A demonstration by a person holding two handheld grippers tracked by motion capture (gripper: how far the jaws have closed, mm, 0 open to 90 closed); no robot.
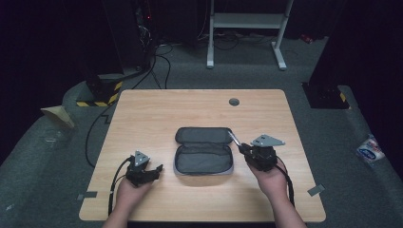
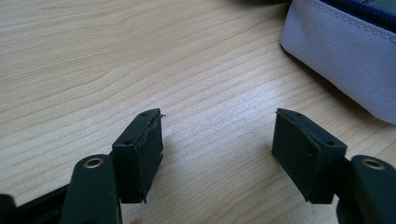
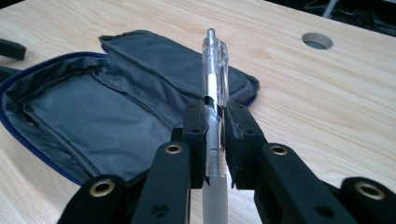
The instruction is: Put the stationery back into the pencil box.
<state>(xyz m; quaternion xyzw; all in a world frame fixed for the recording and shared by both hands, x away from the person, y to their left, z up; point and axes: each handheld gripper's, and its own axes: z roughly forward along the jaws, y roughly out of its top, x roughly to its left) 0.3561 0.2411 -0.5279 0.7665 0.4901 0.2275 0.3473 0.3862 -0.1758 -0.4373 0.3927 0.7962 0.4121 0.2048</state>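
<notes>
The right gripper (image 3: 215,119) is clenched on a clear-barrelled ballpoint pen (image 3: 215,74), its two black pads pressing the barrel from either side at about mid-length. In the right gripper view the pen's long axis runs straight out along the line of the jaws, with the metal writing tip leading away from the hand and the frosted rear end trailing back between the gripper's arms. From the high view the same pen (image 1: 235,139) sits in the right gripper (image 1: 243,147) just beside the right edge of the open pencil case (image 1: 203,151), its axis slanting up and to the left, the tip aimed at the upper right corner of the case, at the end of the lid flap. The pen is clear of the table (image 1: 157,109) and is carried by the gripper alone. The pencil case lies flat and unzipped, grey lining upward, the lid flap folded back on its far side. The left gripper (image 2: 217,140) stands released, jaws wide apart with bare tabletop between them, to the left of the pencil case and apart from it; the case's pale outer wall (image 2: 345,56) shows at the upper right of the left gripper view. In the high view the left gripper (image 1: 157,169) sits near the case's lower left corner.
</notes>
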